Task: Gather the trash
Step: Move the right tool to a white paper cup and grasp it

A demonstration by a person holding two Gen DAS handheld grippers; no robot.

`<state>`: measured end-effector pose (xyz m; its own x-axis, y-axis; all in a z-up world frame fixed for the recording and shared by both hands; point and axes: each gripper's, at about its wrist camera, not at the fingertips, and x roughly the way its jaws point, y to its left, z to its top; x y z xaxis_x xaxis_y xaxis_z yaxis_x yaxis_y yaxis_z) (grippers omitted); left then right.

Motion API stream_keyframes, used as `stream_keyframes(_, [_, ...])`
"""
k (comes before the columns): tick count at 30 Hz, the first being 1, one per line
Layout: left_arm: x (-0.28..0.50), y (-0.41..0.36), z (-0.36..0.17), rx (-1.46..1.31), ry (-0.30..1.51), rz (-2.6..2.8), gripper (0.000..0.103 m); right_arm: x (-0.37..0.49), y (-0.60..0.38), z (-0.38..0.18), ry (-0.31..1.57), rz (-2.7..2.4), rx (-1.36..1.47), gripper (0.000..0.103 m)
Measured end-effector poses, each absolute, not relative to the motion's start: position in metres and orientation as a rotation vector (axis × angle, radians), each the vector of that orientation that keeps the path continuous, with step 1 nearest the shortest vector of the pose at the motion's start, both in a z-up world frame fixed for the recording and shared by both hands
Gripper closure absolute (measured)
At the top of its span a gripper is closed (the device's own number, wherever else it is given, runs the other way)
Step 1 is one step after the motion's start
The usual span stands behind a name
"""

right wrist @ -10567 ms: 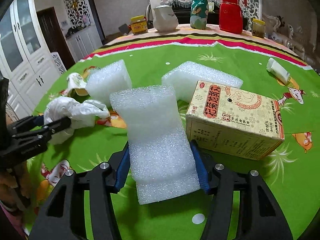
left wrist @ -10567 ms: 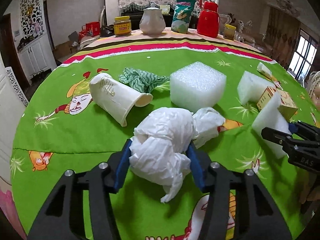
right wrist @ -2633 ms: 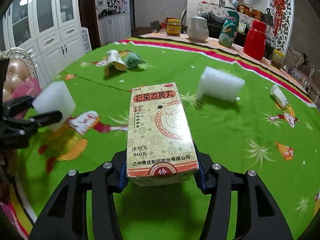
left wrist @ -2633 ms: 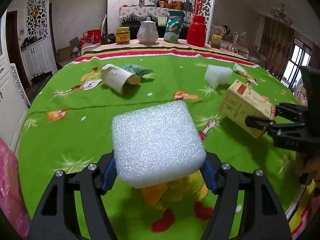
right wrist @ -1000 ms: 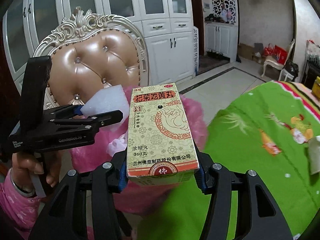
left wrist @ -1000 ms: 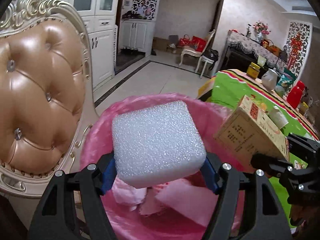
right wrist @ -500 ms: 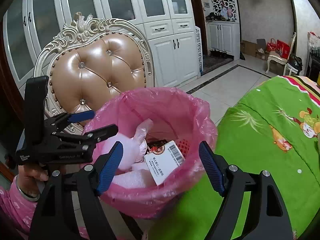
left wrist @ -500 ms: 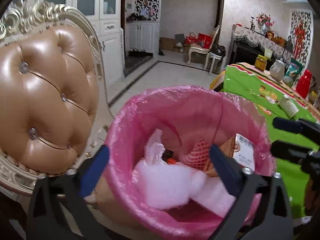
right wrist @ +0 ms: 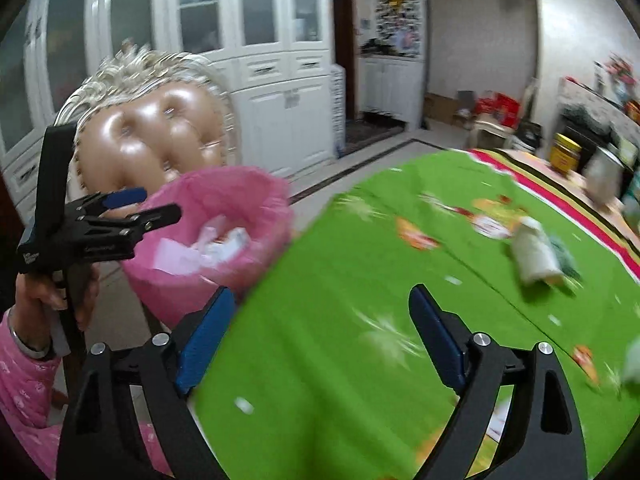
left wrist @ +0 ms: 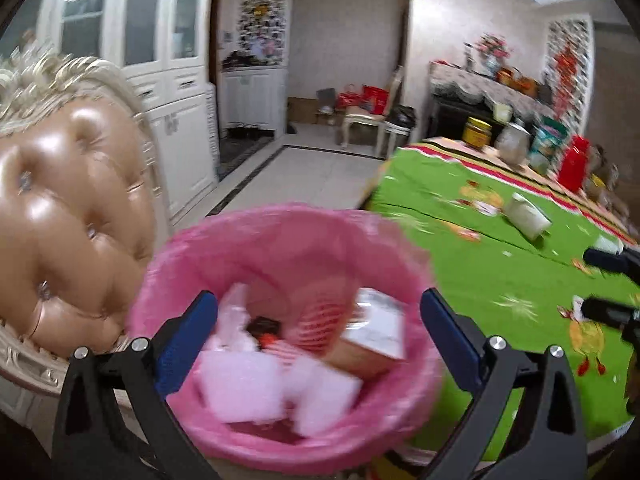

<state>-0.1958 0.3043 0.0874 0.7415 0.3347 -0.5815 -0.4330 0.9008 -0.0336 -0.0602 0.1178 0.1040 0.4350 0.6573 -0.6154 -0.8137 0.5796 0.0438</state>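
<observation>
Landmark: pink-lined trash bin (left wrist: 280, 240), standing on the floor between the table edge and a tufted tan chair (left wrist: 72, 216).

- Left gripper (left wrist: 320, 320): jaws spread wide, nothing between the blue pads; it hangs directly above the bin mouth. Held by a hand (right wrist: 52, 292) with a pink sleeve.
- Right gripper (right wrist: 320, 316): jaws apart and empty, having just been opening. It sits to the table side of the bin, over the green tablecloth (right wrist: 360, 264).
- Bin contents: white foam blocks (left wrist: 244, 384), a medicine box (left wrist: 372, 336) lying tilted against the bin wall nearest the table, and red netting (left wrist: 316, 320). All lie below the rim.
- Bin rim: the liner folds over the whole edge; the side nearest the table is just beside the cloth's hanging edge; whether they touch cannot be told.
- Trash on the table, well apart from the bin: a paper cup (right wrist: 536, 256) on its side, with a green crumpled cloth (right wrist: 564, 256) touching it.
- Open room: bare tiled floor (left wrist: 304, 176) stretches beyond the bin toward white cabinets (right wrist: 280, 120). Both views are motion-blurred.
</observation>
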Motion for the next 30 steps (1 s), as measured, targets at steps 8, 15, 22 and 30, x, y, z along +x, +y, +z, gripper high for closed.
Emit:
stream_keyframes(8, [-0.143,0.221,0.090,-0.117,0.639,0.249,0.005,-0.020,0.013,0.098,0.654,0.719,-0.200,0.015])
stream_keyframes(15, [-0.083,0.149,0.081,-0.086,0.683,0.099,0.005,0.006,-0.080,0.082,0.701,0.518,-0.164,0.014])
stream_keyframes(22, [-0.020,0.097,0.061,-0.095,0.763,0.011,0.005,0.029,-0.180,0.059,0.766,0.330,-0.056,0.014])
stream_keyframes(30, [0.036,0.061,0.059,-0.097,0.774,-0.005,0.005,0.067,-0.272,0.049,0.783,0.166,0.038,0.014])
